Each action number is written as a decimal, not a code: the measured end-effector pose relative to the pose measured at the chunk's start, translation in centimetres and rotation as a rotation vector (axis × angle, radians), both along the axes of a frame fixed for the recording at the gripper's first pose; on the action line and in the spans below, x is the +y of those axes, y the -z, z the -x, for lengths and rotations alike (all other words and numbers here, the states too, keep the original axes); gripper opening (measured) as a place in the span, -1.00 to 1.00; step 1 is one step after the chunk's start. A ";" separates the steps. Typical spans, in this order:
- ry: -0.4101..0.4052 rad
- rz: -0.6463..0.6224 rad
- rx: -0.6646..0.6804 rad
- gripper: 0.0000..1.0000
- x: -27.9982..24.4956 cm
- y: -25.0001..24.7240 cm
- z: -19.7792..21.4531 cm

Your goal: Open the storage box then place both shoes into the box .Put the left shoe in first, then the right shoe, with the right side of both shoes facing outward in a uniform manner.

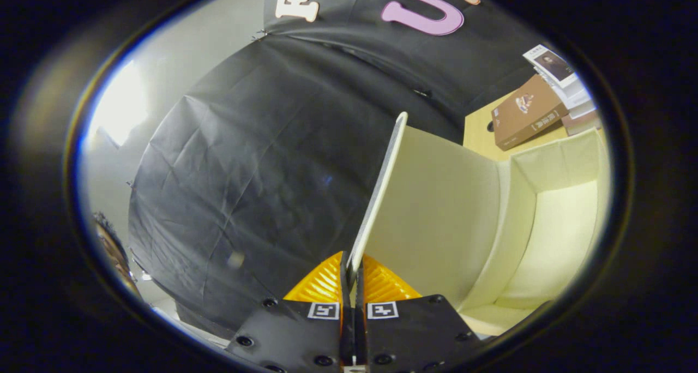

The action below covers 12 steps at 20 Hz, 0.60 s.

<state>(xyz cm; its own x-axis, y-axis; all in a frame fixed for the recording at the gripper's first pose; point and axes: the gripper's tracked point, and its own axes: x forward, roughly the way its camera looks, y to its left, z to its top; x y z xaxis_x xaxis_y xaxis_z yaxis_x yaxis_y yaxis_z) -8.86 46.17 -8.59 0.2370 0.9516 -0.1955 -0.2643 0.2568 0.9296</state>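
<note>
Black cloth wall (262,160) stands behind the box (551,236); books (537,108) lie on the tabletop (477,130) beyond it; the hand-held gripper (353,269) pinches the lid (381,187).

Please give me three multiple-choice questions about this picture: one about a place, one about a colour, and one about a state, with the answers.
1. Where do the books lie?
A. inside the storage box
B. on the table beyond the storage box
C. between the gripper's fingers

2. What colour is the inside of the storage box?
A. cream
B. red
C. blue

3. What is the gripper doing?
A. open, holding nothing
B. shut on the lid
C. shut on a shoe

Answers:
1 B: the books rest on the table behind the storage box.
2 A: its walls look cream.
3 B: the gripper pinches the raised lid edge.
</note>
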 end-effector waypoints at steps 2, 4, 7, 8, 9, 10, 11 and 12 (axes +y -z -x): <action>-0.017 0.005 0.002 -0.76 1.4 0.3 0.3; -0.051 0.020 -0.027 -0.75 2.6 0.7 0.7; -0.074 0.035 -0.081 -0.58 3.8 0.6 0.9; -0.081 0.034 -0.097 -0.42 3.6 0.7 1.3; -0.089 0.039 -0.104 -0.27 3.5 0.8 1.2; -0.088 0.055 -0.121 -0.11 3.1 1.0 1.3; -0.081 0.077 -0.145 0.04 2.7 1.3 1.1; -0.073 0.094 -0.169 0.20 2.0 1.6 1.0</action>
